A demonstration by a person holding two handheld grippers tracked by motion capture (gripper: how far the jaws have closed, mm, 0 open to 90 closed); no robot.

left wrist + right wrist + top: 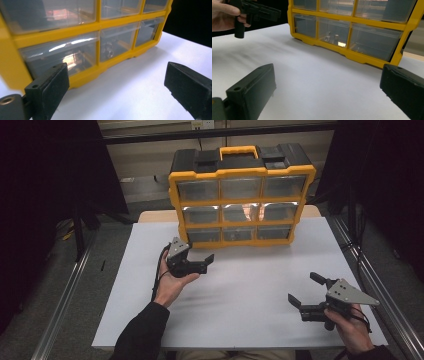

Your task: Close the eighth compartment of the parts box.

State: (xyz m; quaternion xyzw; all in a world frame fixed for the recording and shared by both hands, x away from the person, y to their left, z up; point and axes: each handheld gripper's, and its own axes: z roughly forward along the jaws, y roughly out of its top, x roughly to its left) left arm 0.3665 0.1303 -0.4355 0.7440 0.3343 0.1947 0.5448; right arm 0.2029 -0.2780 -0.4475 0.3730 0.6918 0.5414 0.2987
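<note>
The yellow drawer cabinet (242,200) stands upright at the far middle of the white table (250,295), its three-by-three face of clear drawers turned toward the person. The left gripper (192,256) hovers just in front of the cabinet's bottom-left corner, jaws spread wide and holding nothing, so the bottom-left drawer (62,56) lies directly ahead of it and close; the drawer's long axis runs left to right across the face, and the open jaws are set roughly along that same line. The right gripper (305,292) sits at the near right of the table, well apart from the cabinet, also wide open and empty, so the left hand is plainly the nearer one and, I judge, the one to reach in. The high view gives the whole layout and the gap between each gripper and the cabinet. The left gripper view adds what it cannot: small metal parts (109,51) in the bottom-middle drawer. The right gripper view shows those parts (331,37) too, and the left gripper (254,11) held off the table.
</note>
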